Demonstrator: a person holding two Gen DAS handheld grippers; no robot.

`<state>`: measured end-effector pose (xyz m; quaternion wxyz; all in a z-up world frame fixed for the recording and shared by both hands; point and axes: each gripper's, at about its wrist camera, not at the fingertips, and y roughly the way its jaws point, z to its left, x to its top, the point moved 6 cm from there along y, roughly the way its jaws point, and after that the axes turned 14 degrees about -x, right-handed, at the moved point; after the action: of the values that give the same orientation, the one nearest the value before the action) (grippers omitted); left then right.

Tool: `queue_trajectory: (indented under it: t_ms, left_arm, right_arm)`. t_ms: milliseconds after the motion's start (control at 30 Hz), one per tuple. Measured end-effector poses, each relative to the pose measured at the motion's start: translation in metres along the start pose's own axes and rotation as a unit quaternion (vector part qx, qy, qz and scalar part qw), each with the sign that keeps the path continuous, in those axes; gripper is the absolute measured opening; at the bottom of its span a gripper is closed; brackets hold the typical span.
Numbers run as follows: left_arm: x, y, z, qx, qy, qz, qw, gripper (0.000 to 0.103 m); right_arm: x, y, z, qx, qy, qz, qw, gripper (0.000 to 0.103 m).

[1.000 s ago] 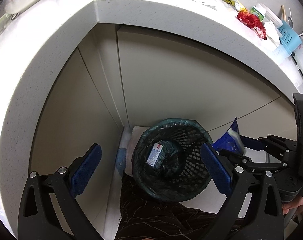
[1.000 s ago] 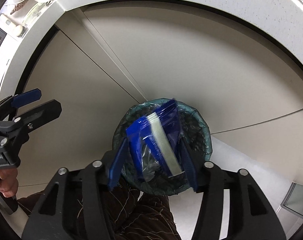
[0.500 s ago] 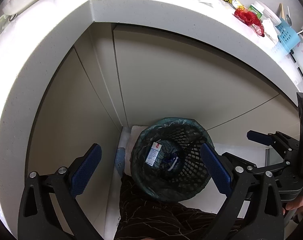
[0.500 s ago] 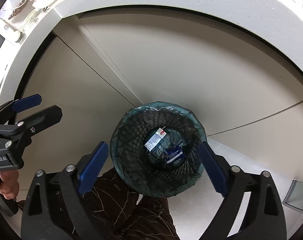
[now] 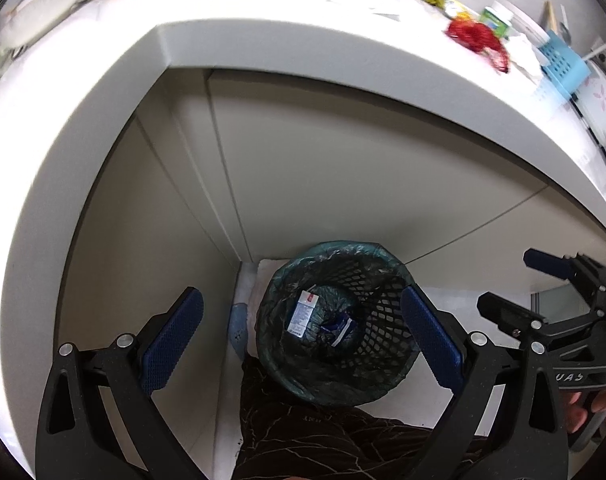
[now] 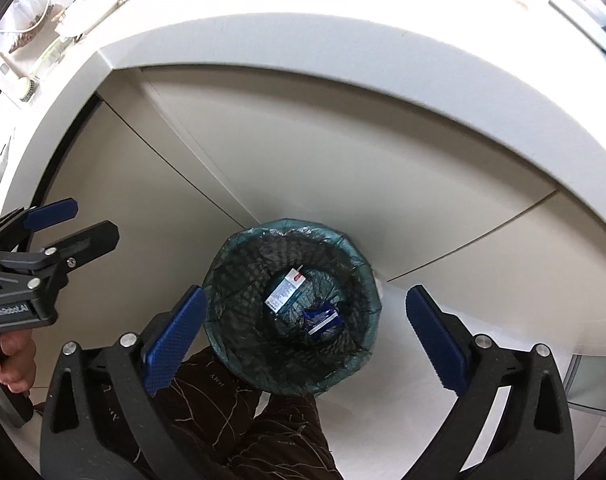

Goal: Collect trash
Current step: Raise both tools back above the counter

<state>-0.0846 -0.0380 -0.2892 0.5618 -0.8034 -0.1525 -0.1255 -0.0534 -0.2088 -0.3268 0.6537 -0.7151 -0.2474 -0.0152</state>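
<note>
Round black mesh bin (image 6: 291, 312) lined with thin green plastic. Crinkly blue wrapper (image 6: 323, 318) at its bottom, well below right gripper (image 6: 303, 340), jaws opening wide, empty. Left gripper (image 5: 299, 340) wide, empty too.

A black mesh bin (image 6: 291, 312) lined with a dark green bag holds a blue-and-white wrapper (image 6: 323, 318). The table (image 5: 263, 32) is white, the cabinet doors (image 5: 343, 160) beige.
</note>
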Motion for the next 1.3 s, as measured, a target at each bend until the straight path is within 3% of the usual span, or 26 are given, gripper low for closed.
queue_trajectory:
  t_ms: [167, 567, 900, 1300]
  left_arm:
    - [0.006, -0.007, -0.013, -0.002, 0.03, -0.001, 0.9996, 0.097]
    - [0.033, -0.045, -0.041, -0.007, 0.047, -0.029, 0.9984, 0.097]
    - [0.061, -0.085, -0.061, -0.022, 0.04, -0.041, 0.9981, 0.096]
    - [0.102, -0.125, -0.073, -0.011, 0.035, -0.057, 0.9977, 0.096]
  right_arm:
    - [0.004, -0.024, -0.016, -0.011, 0.006, -0.017, 1.0, 0.095]
    - [0.017, -0.073, -0.063, -0.032, 0.062, -0.054, 0.996, 0.095]
    - [0.041, -0.122, -0.084, -0.054, 0.09, -0.073, 0.992, 0.095]
    - [0.07, -0.172, -0.103, -0.062, 0.111, -0.101, 0.987, 0.095]
